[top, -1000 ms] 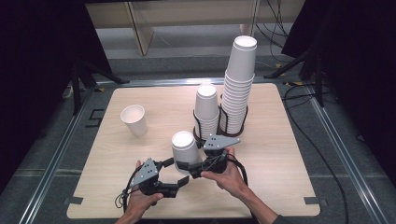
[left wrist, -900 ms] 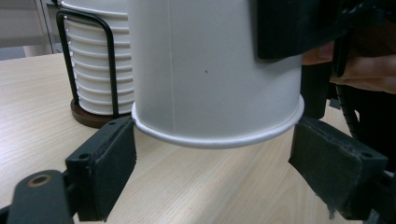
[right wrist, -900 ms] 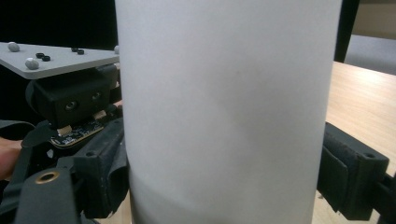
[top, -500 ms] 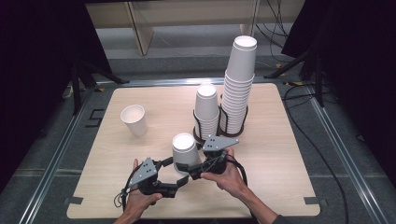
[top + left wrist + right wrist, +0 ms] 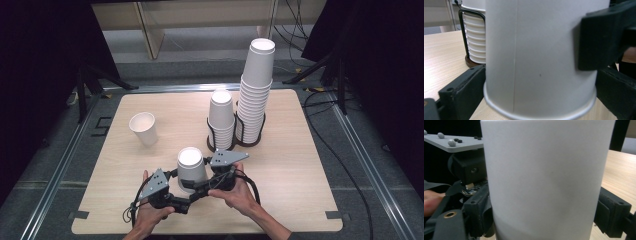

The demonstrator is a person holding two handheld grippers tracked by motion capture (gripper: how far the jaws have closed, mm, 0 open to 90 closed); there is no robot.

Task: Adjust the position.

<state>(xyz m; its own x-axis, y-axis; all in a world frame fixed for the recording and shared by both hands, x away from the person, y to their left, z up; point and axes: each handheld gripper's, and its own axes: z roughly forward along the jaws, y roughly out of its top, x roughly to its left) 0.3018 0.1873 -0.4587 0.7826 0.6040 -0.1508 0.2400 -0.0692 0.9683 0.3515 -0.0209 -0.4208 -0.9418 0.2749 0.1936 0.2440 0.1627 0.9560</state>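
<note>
Here, upturned paper cup (image 5: 190,166) between both grippers.

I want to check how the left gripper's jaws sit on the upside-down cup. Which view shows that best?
The left gripper view: both black jaws flank the inverted cup near its rim. The high view shows the left gripper low beside the cup, jaws mostly hidden. The right gripper view shows its body behind the cup wall.

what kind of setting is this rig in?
Likely a lab recording bench: a bare wooden table in a metal frame, dark curtains around it, loose cables on the floor. Both grippers, left and right, flank an upside-down paper cup.
</note>
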